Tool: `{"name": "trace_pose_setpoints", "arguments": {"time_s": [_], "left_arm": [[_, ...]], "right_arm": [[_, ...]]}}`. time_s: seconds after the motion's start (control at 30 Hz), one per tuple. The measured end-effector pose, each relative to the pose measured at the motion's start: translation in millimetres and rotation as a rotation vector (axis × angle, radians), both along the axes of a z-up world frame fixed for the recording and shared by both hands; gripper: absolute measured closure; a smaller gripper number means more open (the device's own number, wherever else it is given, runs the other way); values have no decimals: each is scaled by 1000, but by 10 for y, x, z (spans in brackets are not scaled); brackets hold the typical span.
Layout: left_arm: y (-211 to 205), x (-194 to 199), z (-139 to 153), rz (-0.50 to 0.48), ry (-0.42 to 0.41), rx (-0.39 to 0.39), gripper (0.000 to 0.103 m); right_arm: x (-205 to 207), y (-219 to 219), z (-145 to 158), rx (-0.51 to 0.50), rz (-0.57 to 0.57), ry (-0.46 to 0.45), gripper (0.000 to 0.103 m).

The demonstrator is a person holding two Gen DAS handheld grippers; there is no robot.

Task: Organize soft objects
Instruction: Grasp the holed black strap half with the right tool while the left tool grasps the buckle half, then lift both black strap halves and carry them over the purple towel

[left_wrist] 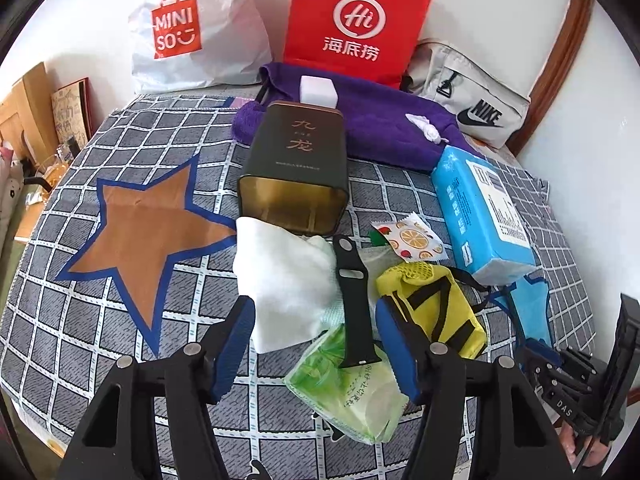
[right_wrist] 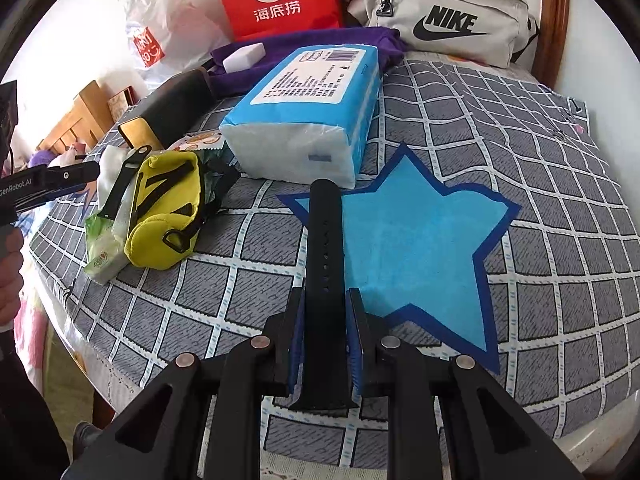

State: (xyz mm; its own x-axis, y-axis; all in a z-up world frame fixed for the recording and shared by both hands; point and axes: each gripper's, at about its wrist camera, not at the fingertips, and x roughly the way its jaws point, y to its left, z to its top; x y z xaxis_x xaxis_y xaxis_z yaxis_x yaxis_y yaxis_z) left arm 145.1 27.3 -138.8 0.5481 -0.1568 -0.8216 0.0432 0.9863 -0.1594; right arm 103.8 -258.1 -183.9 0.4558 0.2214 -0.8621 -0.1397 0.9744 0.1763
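Checked tablecloth (right_wrist: 540,168), open blue star (right_wrist: 420,248), right tool (right_wrist: 323,344) gripping strap (right_wrist: 324,240)

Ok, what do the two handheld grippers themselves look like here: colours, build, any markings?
Both are black plastic with triangular cut-outs, silver pivot pins and blue ribbed pads on the fingers. The left gripper shows "GenRobot.AI" lettering in the right wrist view; the right gripper shows "DAS" on its body in the left wrist view. No cables or sleeves are visible.
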Motion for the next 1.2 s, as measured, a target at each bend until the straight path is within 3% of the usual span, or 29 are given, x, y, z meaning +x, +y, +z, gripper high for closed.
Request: {"name": "trace_pose_setpoints", "arguments": {"time_s": [0.13, 0.27, 0.4, 0.47, 0.93, 1.07, 1.2], "left_arm": [[-117, 24, -28, -28, -2, 49, 45], [-233, 97, -121, -52, 27, 80, 58], [-324, 143, -258, -79, 66, 127, 78], [-327, 130, -270, -88, 68, 130, 79], [-383, 214, -382, -119, 99, 146, 75], [-332, 187, -354, -121, 87, 126, 83], [-255, 123, -287, -111, 72, 83, 84]], "right_arm": [[66, 30, -5, 8, 9, -5, 79], [159, 32, -8, 19, -2, -16, 76], [174, 70, -13, -7, 9, -40, 76], [154, 94, -20, -40, 21, -60, 82], [201, 153, -28, -63, 25, -77, 79], [187, 160, -33, -76, 27, -87, 81], [164, 173, -24, -95, 20, -94, 83]]}}
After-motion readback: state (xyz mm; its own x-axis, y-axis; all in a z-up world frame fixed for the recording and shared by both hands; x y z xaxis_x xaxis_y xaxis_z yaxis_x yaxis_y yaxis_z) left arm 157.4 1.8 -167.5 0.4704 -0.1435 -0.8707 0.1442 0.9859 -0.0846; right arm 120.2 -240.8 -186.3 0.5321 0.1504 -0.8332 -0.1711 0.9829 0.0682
